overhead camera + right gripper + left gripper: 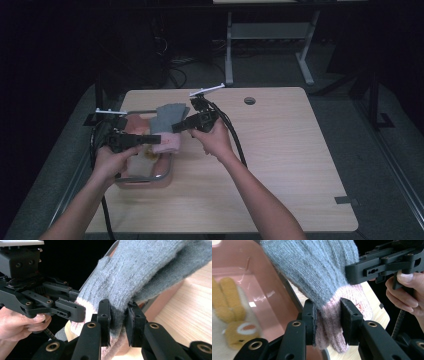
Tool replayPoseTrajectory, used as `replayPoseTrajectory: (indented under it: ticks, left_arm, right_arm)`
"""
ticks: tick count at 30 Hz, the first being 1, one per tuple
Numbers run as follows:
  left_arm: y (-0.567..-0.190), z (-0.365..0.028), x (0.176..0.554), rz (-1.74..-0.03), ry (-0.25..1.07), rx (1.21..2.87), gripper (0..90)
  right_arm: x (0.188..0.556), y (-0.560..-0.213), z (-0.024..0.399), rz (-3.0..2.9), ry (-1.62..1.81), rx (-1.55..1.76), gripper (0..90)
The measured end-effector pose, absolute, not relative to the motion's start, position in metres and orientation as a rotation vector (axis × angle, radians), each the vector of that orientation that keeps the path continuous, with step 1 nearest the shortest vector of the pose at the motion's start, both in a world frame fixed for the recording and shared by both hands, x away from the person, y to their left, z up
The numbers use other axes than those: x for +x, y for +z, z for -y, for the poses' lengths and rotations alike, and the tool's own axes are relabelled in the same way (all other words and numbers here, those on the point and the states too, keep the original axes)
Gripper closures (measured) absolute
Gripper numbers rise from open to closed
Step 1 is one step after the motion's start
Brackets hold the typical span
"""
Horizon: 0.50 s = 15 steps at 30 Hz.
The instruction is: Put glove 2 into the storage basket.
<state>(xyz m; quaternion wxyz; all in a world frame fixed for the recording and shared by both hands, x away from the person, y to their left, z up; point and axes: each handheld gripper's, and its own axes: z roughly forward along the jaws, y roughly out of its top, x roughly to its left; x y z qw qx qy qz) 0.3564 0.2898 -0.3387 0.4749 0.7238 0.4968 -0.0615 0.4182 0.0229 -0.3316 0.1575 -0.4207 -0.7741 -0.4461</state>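
Overhead, a pale wood-grain desk (280, 165) with rounded corners spans the centre of the high view, ringed by a dark room; a grey-legged frame stands at the upper middle of the picture and cables lie on the floor behind. At the desk's left edge sits a translucent pink bin (150, 177) with a grey rim, smooth and glossy; in the left gripper view its wall takes up the upper left, and a fuzzy cream and orange cloth (229, 322) lies inside at the lower left. Above the bin, held between both tools, hang two knitted gloves: a grey glove (169, 118), ribbed and woolly, over a pink glove (166, 144) of the same soft knit. The left gripper (327, 322), black and angular, has its fingers clamped on the pink glove's cuff at the lower centre. The right gripper (118, 322) has its fingers pinched on the grey glove's edge, low in its own view.
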Motion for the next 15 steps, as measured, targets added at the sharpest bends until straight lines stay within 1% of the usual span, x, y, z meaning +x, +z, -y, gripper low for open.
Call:
replayPoseTrajectory:
  ticks: [15]
  left_arm:
    - [-0.338, -0.314, 0.352, -1.267, -0.128, 1.739, 68.2]
  right_arm:
    - [0.424, -0.331, -0.049, 2.225, -1.265, -1.166, 75.1]
